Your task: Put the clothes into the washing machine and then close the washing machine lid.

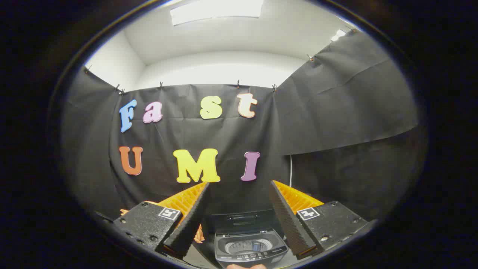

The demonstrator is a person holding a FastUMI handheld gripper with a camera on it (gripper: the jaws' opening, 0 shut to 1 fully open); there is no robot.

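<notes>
- Gripper [239,186]: fingers spread wide apart, nothing held between them.
- Small grey top-loading washing machine [249,248]: between the fingers, at 6 o'clock from their tips; lid [242,221] raised upright at the back, round drum [246,246] exposed.
- Orange crumpled cloth [199,233]: at 9 o'clock of the machine, partly hidden behind the left finger.
- White cable [290,170]: hangs down the booth wall at 1 o'clock from the machine.
</notes>
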